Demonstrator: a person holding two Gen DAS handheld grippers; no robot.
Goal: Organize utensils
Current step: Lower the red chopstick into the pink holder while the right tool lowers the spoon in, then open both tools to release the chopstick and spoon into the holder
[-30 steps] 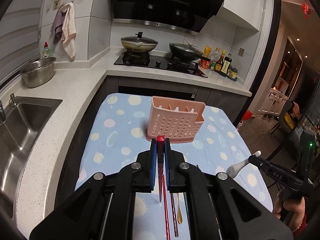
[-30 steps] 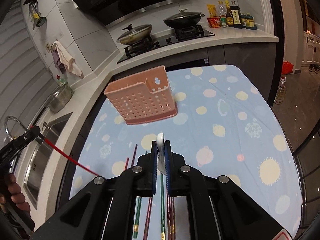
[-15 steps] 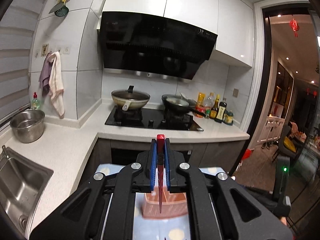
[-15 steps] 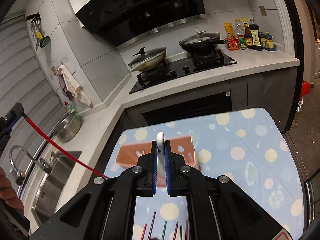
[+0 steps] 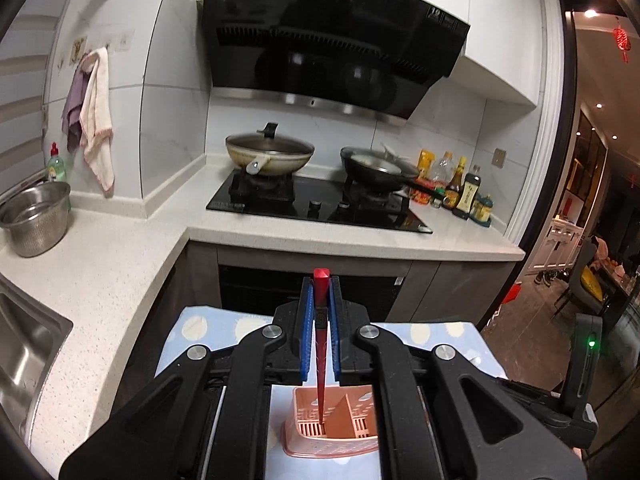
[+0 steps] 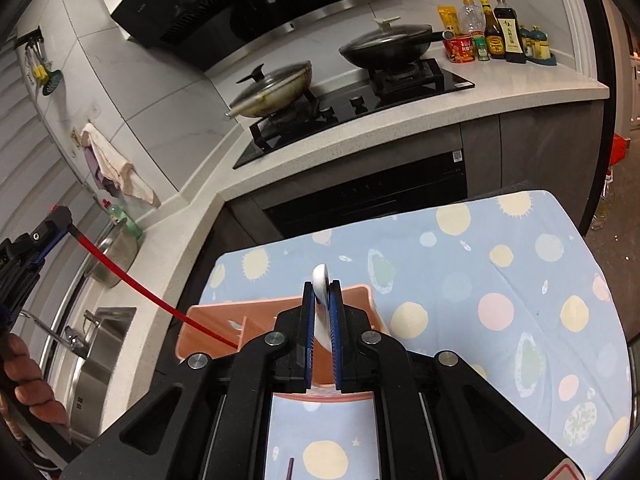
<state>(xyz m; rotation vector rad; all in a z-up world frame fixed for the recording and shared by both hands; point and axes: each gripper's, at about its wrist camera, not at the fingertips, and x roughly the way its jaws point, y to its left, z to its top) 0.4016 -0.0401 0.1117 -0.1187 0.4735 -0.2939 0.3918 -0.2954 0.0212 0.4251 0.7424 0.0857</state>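
Note:
My left gripper [image 5: 320, 292] is shut on a red chopstick [image 5: 321, 360], which hangs tip-down into the left part of the pink perforated utensil holder [image 5: 352, 436]. In the right wrist view the same red chopstick [image 6: 140, 284] slants from the left gripper [image 6: 60, 218] down into the holder [image 6: 212, 320]. My right gripper [image 6: 321, 292] is shut on a white spoon [image 6: 321, 280] and hovers right above the holder, hiding most of it. The spoon's lower part sits between the blue pads.
The holder stands on a table with a blue dotted cloth [image 6: 480, 260]. One dark chopstick end [image 6: 290, 470] lies on the cloth near me. Beyond are a counter [image 5: 120, 264], a hob with two pans [image 5: 268, 156], bottles [image 5: 464, 196], a steel bowl [image 5: 36, 216] and a sink [image 5: 24, 344].
Both grippers have travelled forward from the near end of the table to above the holder. The red chopstick's tip now reaches inside it, and the spoon is over it.

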